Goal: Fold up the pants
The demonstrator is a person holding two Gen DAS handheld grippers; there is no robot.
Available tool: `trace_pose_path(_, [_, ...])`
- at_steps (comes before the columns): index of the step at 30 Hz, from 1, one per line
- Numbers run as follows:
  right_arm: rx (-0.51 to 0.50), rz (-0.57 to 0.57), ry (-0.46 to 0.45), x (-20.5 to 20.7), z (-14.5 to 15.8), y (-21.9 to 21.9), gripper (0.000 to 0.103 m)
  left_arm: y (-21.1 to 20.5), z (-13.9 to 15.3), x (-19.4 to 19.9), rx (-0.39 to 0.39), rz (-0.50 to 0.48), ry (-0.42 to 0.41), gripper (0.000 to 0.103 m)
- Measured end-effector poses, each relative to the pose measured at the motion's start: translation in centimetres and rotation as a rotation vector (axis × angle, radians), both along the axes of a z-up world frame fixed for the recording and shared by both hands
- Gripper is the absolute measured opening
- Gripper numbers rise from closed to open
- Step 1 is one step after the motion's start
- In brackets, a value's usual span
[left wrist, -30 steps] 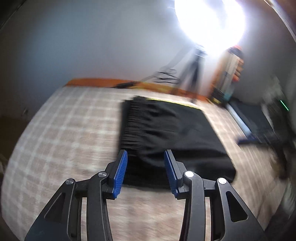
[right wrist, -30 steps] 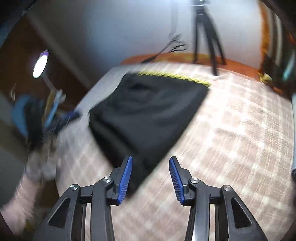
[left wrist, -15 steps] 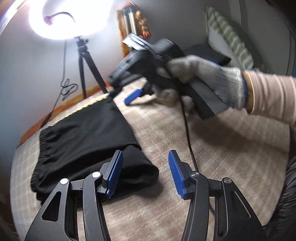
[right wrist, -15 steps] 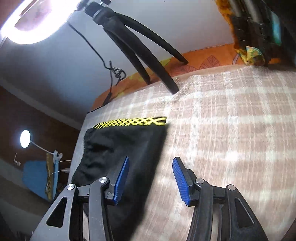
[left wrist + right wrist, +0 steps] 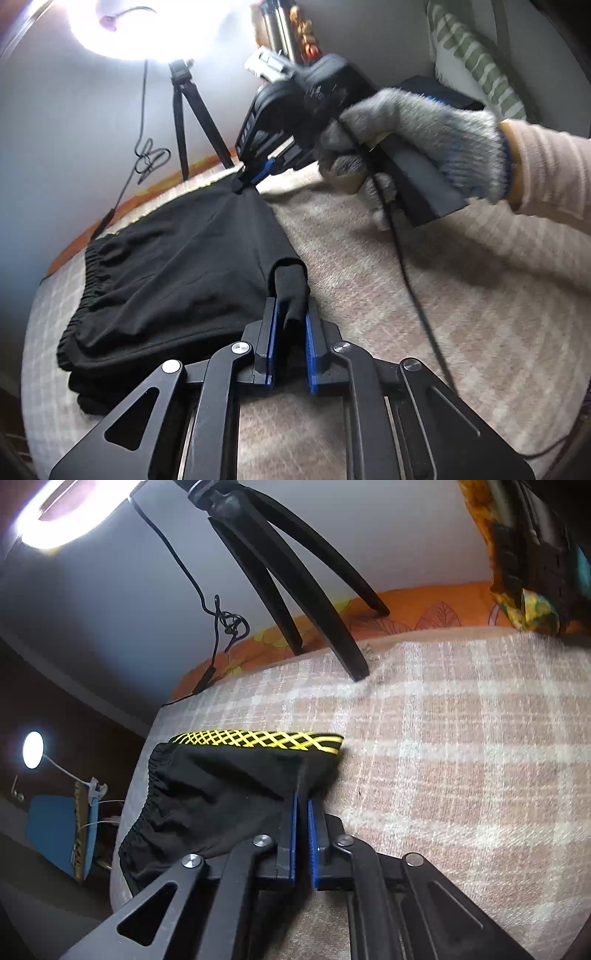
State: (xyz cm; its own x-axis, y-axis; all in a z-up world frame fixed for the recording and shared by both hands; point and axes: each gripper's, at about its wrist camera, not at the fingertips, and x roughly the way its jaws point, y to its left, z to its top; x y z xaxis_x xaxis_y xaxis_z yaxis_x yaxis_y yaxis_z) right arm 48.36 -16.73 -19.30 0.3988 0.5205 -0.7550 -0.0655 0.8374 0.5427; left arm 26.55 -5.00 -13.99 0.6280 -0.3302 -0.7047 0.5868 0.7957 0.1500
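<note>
Now both pinch pants (image 5: 177,280) edge: left gripper (image 5: 290,314) near corner, right gripper (image 5: 303,805) far. Next: lift together, fold over.

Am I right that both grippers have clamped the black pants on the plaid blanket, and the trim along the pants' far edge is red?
Not quite. The trim is yellow, a criss-cross band, as the right wrist view shows. The rest holds: the left gripper and right gripper are both shut on the black pants lying on the plaid blanket.

Tripod (image 5: 295,590) legs beyond pants (image 5: 221,794)
</note>
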Motion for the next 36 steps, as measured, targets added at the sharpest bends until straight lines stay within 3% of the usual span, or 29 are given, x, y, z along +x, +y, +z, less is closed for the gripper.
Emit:
trace_pose_path(6, [-0.030, -0.009, 0.005, 0.5, -0.2, -0.1, 0.003, -1.5, -1.6, -3.6, 0.056, -0.094, 0.042, 0.004])
trace_pose_path(9, [-0.012, 0.017, 0.009, -0.2, 0.0, -0.7, 0.025, -1.0, -0.2, -4.7, 0.024, -0.078, 0.021, 0.005])
trace_pose_path(10, [-0.003, 0.017, 0.013, -0.5, 0.2, -1.0, 0.043, -0.6, 0.4, -4.6, 0.002, -0.068, 0.021, 0.005])
trace_pose_path(12, [0.008, 0.020, 0.009, -1.6, 0.7, -1.8, 0.046, 0.3, 1.9, -4.3, -0.040, -0.032, 0.011, 0.007])
trace_pose_path(14, [0.018, 0.024, 0.007, -2.6, 1.2, -2.3, 0.048, 1.6, 2.9, -3.8, -0.071, 0.005, 0.002, 0.031])
trace_pose_path(17, [0.032, 0.048, 0.003, -4.6, 1.7, -2.6, 0.060, 4.8, 4.2, -1.4, -0.163, 0.126, 0.010, 0.055])
trace_pose_path(22, [0.038, 0.049, 0.010, -6.6, 1.8, -3.2, 0.064, 10.9, 4.7, 4.0, -0.307, 0.284, 0.111, 0.065])
trace_pose_path(26, [0.032, 0.036, 0.010, -6.5, 1.9, -3.5, 0.073, 14.9, 4.8, 8.9, -0.413, 0.378, 0.214, 0.069])
trace_pose_path(29, [0.042, 0.040, 0.010, -5.9, 2.0, -3.1, 0.080, 16.1, 4.7, 12.3, -0.424, 0.393, 0.279, 0.077])
trace_pose_path(36, [0.032, 0.064, 0.018, -3.0, 1.7, -1.2, 0.083, 15.4, 2.2, 18.5, -0.316, 0.402, 0.356, 0.078])
